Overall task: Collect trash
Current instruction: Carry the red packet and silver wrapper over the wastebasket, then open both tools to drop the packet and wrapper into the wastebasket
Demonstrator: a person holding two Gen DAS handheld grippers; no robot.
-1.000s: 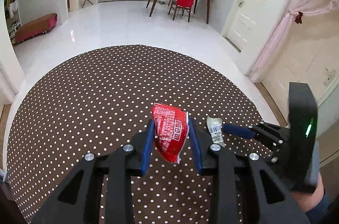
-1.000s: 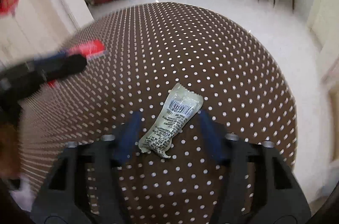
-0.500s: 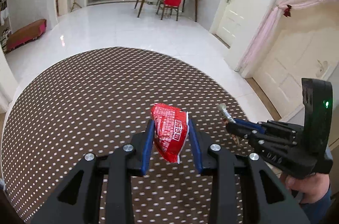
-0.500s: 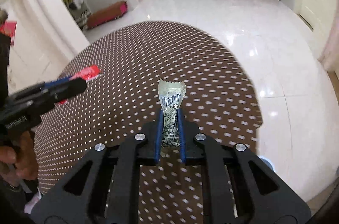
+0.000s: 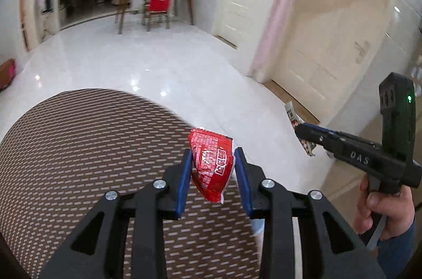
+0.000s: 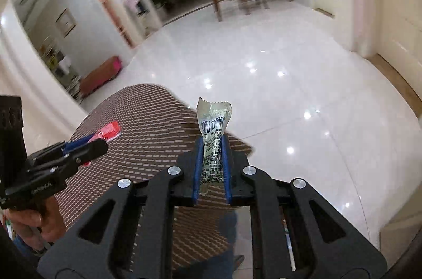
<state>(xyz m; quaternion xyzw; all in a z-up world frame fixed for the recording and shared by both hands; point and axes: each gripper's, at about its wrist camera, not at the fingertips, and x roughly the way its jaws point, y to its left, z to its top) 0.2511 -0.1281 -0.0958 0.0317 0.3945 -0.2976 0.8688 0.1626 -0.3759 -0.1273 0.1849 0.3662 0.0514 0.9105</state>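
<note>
My left gripper (image 5: 212,164) is shut on a red snack wrapper (image 5: 212,163), which hangs between its blue pads above the edge of the round brown dotted table (image 5: 79,147). My right gripper (image 6: 212,149) is shut on a pale green printed sachet (image 6: 213,126) that stands upright out of its pads, over the table's rim. In the left wrist view the right gripper (image 5: 303,132) shows at the right, held by a hand (image 5: 382,202), with the sachet (image 5: 292,112) sticking up. In the right wrist view the left gripper (image 6: 87,144) shows at the left with the red wrapper (image 6: 109,131).
Glossy white floor (image 6: 290,73) spreads beyond the table. A wooden table with a red-covered chair (image 5: 158,2) stands far back. Cream doors and a pink curtain (image 5: 277,23) line the right wall. A low pink bench (image 6: 100,78) sits by the left wall.
The right gripper closed on the sachet that lay on the table and lifted it. Both grippers swung right toward the table's edge, each carrying its piece of trash.
</note>
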